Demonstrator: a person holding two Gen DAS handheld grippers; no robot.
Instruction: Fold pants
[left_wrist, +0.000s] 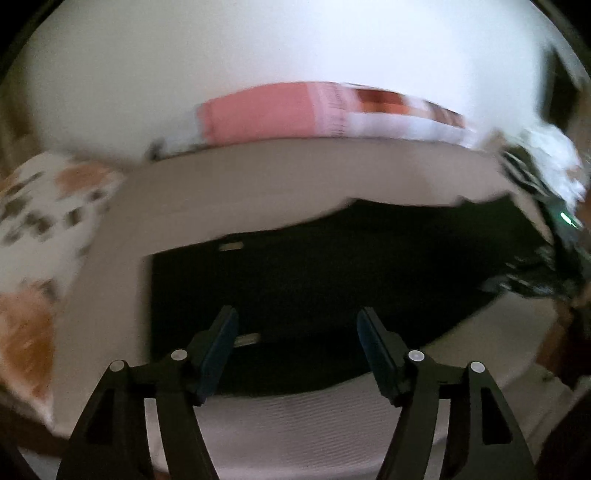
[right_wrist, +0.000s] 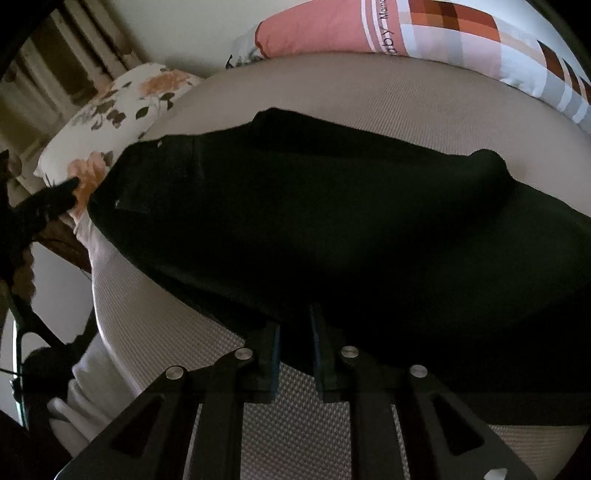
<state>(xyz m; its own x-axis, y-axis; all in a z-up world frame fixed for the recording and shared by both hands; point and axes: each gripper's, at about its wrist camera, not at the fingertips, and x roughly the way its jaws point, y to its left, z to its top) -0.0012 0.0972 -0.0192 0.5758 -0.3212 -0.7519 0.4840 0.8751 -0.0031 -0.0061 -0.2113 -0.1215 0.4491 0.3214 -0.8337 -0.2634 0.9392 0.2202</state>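
- Pants (right_wrist: 332, 221): black, spread flat on a pale woven bed cover (right_wrist: 369, 96), lying just ahead of both tools. Waistband and a rear pocket appear to sit toward the far left of the right gripper's view; too dark to be sure.
- Left gripper (left_wrist: 297, 343): jaws wide apart, nothing between them, hanging above the black fabric with bare cover below its fingers. Released. View is smeared, so edges of the cloth are soft.
- Right gripper (right_wrist: 295, 345): jaws nearly together, a narrow gap showing. Near edge of the pants lies right at the fingertips and seems to run into the gap; whether the pads pinch it, I cannot tell.
- Step, as I judge it: between folds. One side let go, the other at the near hem, garment still laid out long.
- Next move likely calls for the left tool to come down on an edge ahead of it, close on the cloth, and both tools to carry that edge over evenly so the layers line up without a ridge.
- Writing: a pink and checked pillow (right_wrist: 424, 40) beyond the pants shows vertical lettering, partly readable as "bby" and "Mama"; the rest is cut off. A floral pillow (right_wrist: 110, 118) far left carries no text. No brand visible on the pants.
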